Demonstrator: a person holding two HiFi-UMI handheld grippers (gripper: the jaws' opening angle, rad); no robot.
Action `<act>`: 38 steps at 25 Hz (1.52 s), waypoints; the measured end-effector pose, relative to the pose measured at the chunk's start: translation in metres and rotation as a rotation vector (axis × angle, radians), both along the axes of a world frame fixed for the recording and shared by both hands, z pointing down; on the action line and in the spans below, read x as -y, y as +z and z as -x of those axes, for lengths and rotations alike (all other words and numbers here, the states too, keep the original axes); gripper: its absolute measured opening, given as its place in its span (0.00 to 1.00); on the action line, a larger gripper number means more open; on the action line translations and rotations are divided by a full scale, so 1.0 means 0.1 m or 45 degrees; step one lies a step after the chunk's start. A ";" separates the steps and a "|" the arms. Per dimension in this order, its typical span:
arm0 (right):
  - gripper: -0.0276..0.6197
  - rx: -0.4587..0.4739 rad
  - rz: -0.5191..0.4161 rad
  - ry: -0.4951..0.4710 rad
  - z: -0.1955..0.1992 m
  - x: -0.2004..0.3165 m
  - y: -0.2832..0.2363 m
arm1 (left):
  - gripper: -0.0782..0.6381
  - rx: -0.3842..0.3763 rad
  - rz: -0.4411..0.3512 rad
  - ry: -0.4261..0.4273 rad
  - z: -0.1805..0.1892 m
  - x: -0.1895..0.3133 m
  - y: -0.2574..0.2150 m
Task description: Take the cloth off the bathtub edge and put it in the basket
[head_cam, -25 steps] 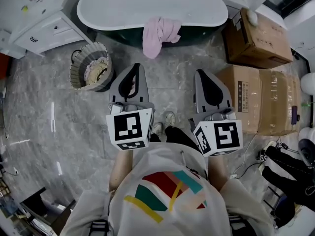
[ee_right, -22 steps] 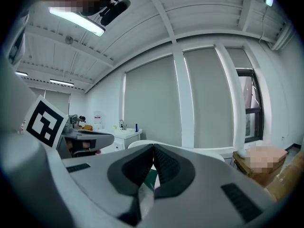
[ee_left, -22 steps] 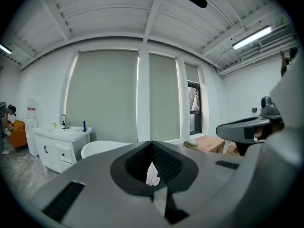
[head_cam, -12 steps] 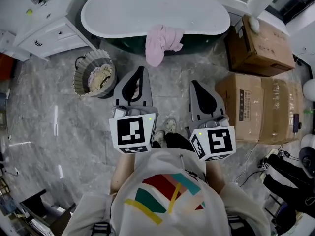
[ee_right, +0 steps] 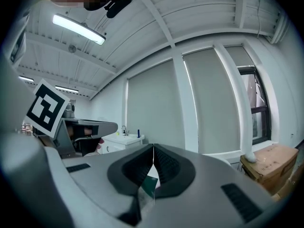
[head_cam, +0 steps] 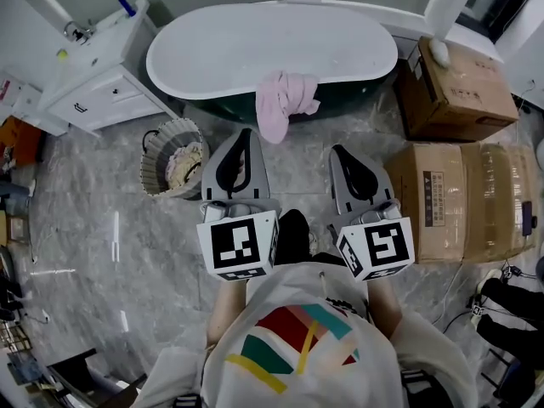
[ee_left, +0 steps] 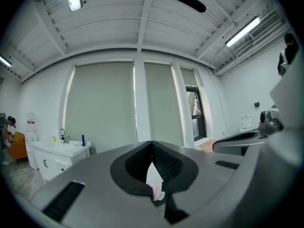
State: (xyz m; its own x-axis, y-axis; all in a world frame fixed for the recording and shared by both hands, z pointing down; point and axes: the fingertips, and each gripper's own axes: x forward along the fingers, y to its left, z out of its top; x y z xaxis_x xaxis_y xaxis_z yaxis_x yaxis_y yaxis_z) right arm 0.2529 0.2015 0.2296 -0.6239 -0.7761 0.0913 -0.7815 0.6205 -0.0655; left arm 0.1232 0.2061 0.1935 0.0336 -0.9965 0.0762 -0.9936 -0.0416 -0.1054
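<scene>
Left gripper [head_cam: 245, 134] and right gripper [head_cam: 338, 151] pressed together, empty. Pink cloth [head_cam: 285, 100] hangs over bathtub [head_cam: 272, 45] edge at 12 o'clock; basket [head_cam: 150, 164] at 9 o'clock of left gripper

Pink cloth [head_cam: 285, 100], white bathtub [head_cam: 255, 49], grey basket [head_cam: 151, 173], brown boxes [head_cam: 463, 83], marbled grey floor [head_cam: 93, 228]

the hands holding the left gripper [head_cam: 243, 136] and the right gripper [head_cam: 338, 151] are hidden under the marker cubes [head_cam: 240, 245]. the pink cloth [head_cam: 285, 100] covers a part of the bathtub [head_cam: 272, 45] rim. in the left gripper view the gripper's own body hides nearly all the tub; only a thin strip of cloth shows past the closed tips. what lies pale inside the basket [head_cam: 150, 161] cannot be told. on the vanity [head_cam: 106, 58] a blue thing [head_cam: 127, 6] and a yellowish one [head_cam: 61, 54] are too small to name. a dark shape [head_cam: 510, 334] at the lower right is cut by the edge.
</scene>
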 end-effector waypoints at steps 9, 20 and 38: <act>0.06 0.002 -0.011 0.057 -0.13 0.32 0.00 | 0.13 -0.011 -0.013 0.042 -0.07 0.37 0.06; 0.06 -0.053 -0.018 0.084 0.02 1.00 0.10 | 0.13 -0.069 0.034 0.010 0.33 1.09 0.29; 0.06 -0.117 -0.006 0.058 1.16 2.89 -0.08 | 0.13 -0.162 0.034 -0.003 1.44 2.89 0.24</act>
State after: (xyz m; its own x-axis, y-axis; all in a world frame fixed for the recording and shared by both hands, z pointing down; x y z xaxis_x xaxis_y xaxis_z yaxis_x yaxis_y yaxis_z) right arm 0.1369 -0.0873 0.2217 -0.5770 -0.8041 0.1428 -0.8115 0.5843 0.0110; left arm -0.0205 -0.0828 0.2173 0.0424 -0.9943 0.0979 -0.9989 -0.0404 0.0229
